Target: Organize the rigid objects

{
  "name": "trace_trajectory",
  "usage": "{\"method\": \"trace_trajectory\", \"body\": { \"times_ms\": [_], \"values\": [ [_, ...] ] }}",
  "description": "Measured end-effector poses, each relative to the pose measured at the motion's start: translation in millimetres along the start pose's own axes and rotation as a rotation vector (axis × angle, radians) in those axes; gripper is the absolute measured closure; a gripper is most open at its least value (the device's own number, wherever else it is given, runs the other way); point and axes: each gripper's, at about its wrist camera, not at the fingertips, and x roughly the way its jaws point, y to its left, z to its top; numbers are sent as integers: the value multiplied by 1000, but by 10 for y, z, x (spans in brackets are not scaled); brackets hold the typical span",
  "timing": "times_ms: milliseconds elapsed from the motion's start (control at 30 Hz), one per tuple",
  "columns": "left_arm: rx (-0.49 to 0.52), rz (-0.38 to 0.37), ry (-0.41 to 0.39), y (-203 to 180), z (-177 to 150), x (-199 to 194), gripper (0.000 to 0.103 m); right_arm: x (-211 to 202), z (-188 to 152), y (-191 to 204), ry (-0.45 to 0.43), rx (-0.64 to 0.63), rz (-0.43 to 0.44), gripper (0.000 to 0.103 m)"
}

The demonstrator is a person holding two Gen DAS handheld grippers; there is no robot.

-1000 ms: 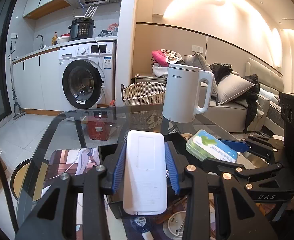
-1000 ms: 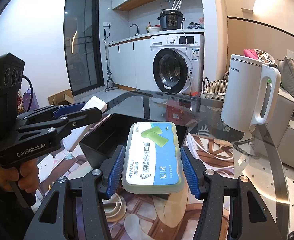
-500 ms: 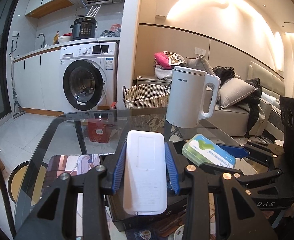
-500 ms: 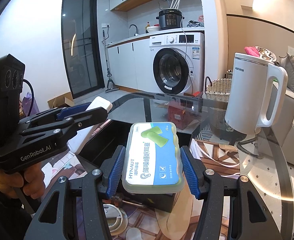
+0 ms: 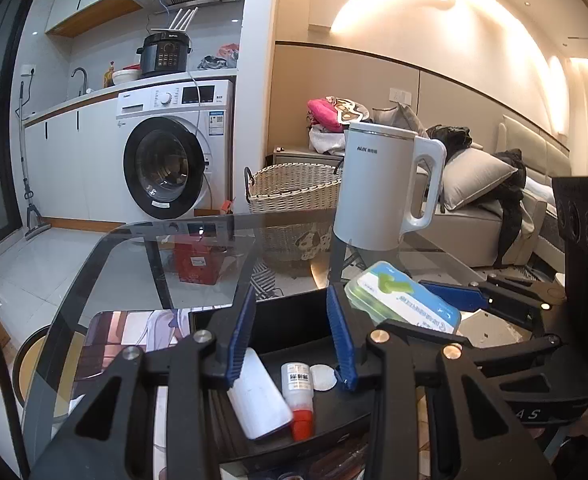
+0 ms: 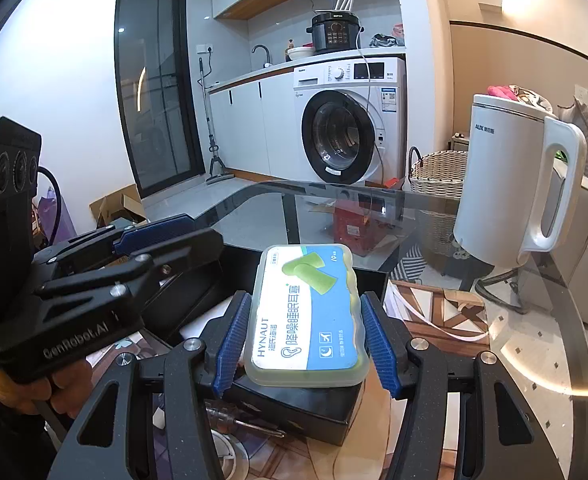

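Note:
My left gripper [image 5: 289,336] is open and empty above a black bin [image 5: 294,320]. A white flat remote-like case [image 5: 258,398] lies in the bin beside a small bottle with a red cap [image 5: 298,394] and a white disc [image 5: 322,377]. My right gripper [image 6: 305,320] is shut on a green and blue earplug box [image 6: 306,312] and holds it over the bin's right edge [image 6: 368,282]. The box also shows in the left wrist view [image 5: 402,300]. The left gripper shows in the right wrist view [image 6: 149,236].
A white kettle [image 5: 382,188] stands on the glass table [image 5: 153,248] behind the bin. A screwdriver [image 6: 241,420] and a round lid [image 6: 221,452] lie on the table in front of the bin. A wicker basket [image 5: 294,188] stands beyond the table.
My left gripper has opened and let go of the white case, which now lies in the bin. Both grippers have moved forward over the bin. The right still holds the earplug box.

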Motion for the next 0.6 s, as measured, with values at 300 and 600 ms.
{"method": "trace_trajectory", "body": {
  "times_ms": [300, 600],
  "values": [
    [-4, 11, 39, 47, -39, 68, 67, 111, -20, -28, 24, -4, 3, 46],
    [-32, 13, 65, 148, -56, 26, 45, 47, -2, -2, -2, -18, -8, 31]
  ]
}}
